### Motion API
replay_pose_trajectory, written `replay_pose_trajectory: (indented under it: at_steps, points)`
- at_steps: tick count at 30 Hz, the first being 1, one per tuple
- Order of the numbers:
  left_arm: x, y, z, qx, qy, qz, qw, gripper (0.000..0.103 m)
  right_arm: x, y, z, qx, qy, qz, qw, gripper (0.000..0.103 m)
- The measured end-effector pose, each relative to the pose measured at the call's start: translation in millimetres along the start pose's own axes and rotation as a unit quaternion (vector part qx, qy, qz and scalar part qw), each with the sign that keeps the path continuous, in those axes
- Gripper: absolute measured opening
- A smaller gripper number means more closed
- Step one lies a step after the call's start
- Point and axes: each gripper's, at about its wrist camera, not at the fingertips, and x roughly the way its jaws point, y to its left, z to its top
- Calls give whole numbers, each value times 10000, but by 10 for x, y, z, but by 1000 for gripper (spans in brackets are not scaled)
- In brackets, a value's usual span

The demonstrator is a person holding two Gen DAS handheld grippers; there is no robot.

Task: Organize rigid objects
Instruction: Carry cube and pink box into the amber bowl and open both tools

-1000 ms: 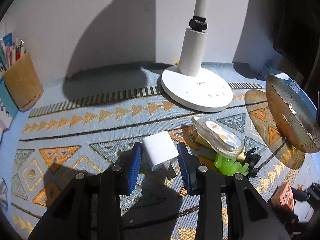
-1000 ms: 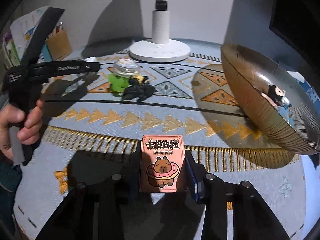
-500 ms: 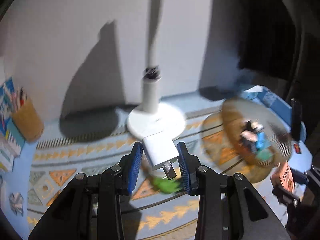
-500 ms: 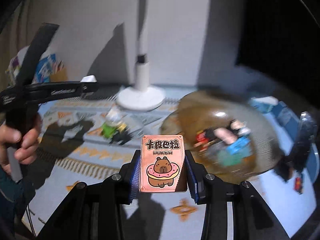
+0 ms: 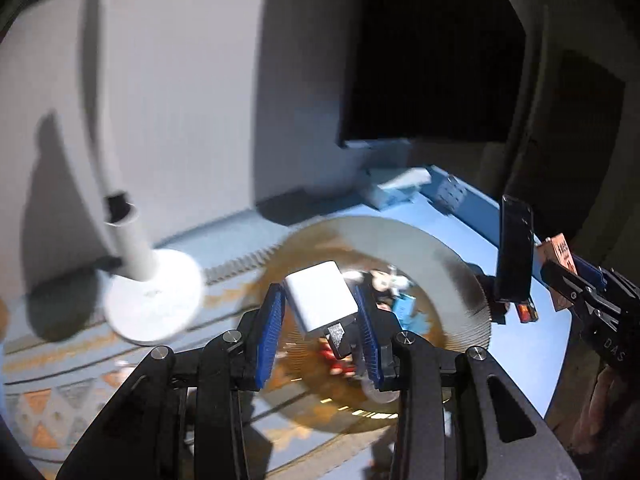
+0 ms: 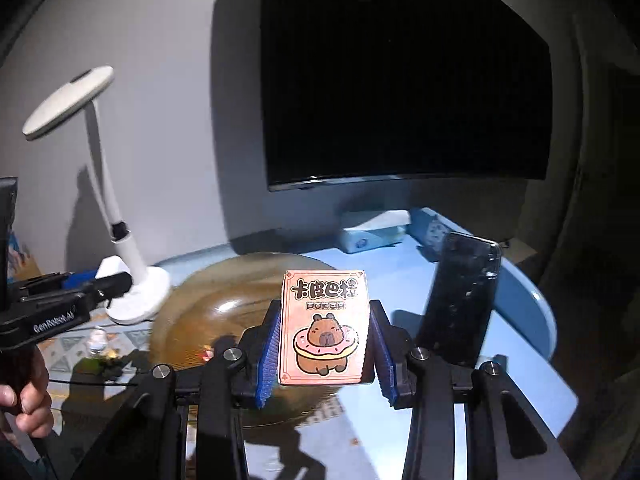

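Left tool (image 5: 320,320) narrowly open and clamped on the white charger (image 5: 318,300): blue pads press its two sides, body tilted, prongs pointing down toward the tool's base. Charger is held in the air above the round brown basket (image 5: 452,280), roughly over its middle. Left view is motion-blurred, so basket contents read only as small mixed items: something red, something blue, a dark figure.

Right tool (image 6: 324,334) also narrowly open, gripping the pink card box (image 6: 324,324) by its left and right edges. Box upright, capybara-in-donut print and "POKER" facing the camera. It hangs over the near rim of the basket (image 6: 208,300), not touching it. In the left view the same box (image 5: 558,276) shows at the far right, clear of the basket's right edge, with the right tool (image 5: 560,276) behind it.

Left tool (image 6: 108,278) visible in the right view at the left edge, charger a white corner at its tip; a hand (image 6: 24,400) wraps the handle below.

Around: white desk lamp (image 6: 132,264) base just left of the basket, dark phone (image 6: 460,300) propped upright just right of it, dark monitor (image 6: 400,72) behind. Basket sits on the blue surface (image 6: 520,360), partly on a patterned mat (image 5: 48,412). Small green and clear items (image 6: 100,354) lie on the mat left of the basket, too blurred to identify
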Motion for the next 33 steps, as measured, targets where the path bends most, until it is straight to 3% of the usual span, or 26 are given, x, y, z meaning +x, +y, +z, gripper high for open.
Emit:
replay_pose_trajectory:
  at_steps: [4, 10, 15, 17, 18, 19, 20, 23, 26, 33]
  points:
    - [322, -192, -110, 61, 360, -114, 9993, 33, 236, 6, -70, -53, 332, 18, 9994, 40]
    - [644, -257, -287, 256, 776, 57, 9966, 33, 706, 30, -242, -167, 1153, -251, 9929, 40]
    - [796, -216, -330, 150, 1032, -129, 9945, 34, 863, 26, -328, -111, 1444, -305, 9890, 40]
    - [761, -221, -314, 141, 1106, -372, 9931, 50, 863, 8, -323, -124, 1459, -368, 9885, 51]
    - [707, -204, -291, 94, 1065, -435, 9933, 52, 804, 3, -308, -120, 1364, -452, 9896, 66]
    - [619, -174, -256, 44, 952, -464, 9944, 57, 738, -14, -277, -108, 1237, -521, 9909, 74]
    - [531, -148, -228, 14, 829, -461, 9955, 65, 658, -52, -241, -76, 1077, -573, 9925, 75]
    - [169, -6, -142, -89, 316, -363, 9988, 73, 373, -178, -155, 198, 692, -495, 9962, 75]
    - [-200, 211, -70, -327, -46, -334, 9989, 74, 190, -309, -65, 499, 442, -465, 9967, 83]
    - [-974, 683, -103, -656, -737, 77, 9951, 76, -61, -230, 6, 728, 232, -25, 9971, 84]
